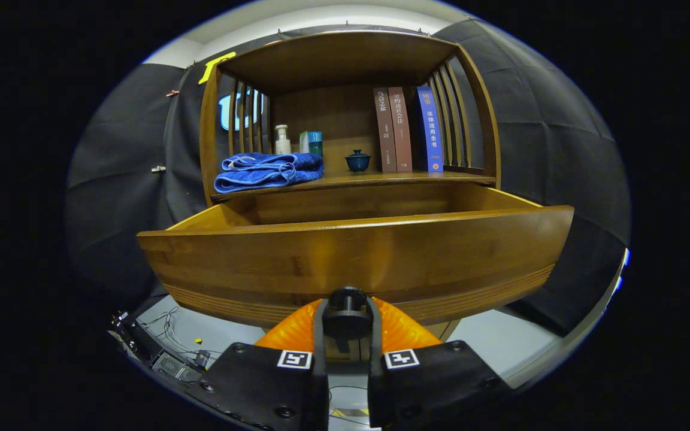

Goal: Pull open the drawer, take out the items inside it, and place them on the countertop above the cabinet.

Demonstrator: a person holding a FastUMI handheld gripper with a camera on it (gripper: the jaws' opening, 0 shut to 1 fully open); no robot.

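Observation:
The wooden drawer (pixel 354 254) stands pulled out of the cabinet toward me. Its tall front panel hides whatever lies inside; I see just the inner back wall (pixel 357 203). A dark round knob (pixel 347 298) sits at the lower middle of the panel, and my gripper (pixel 347 317) is shut on it, one finger pressing each side. The countertop (pixel 381 177) runs just above the drawer.
On the countertop lie a folded blue towel (pixel 268 170), a white pump bottle (pixel 282 140), a teal box (pixel 312 143), a small dark lidded cup (pixel 357 160) and three upright books (pixel 408 129). Slatted sides and a wooden roof enclose it. Cables and a device (pixel 168 359) lie on the floor.

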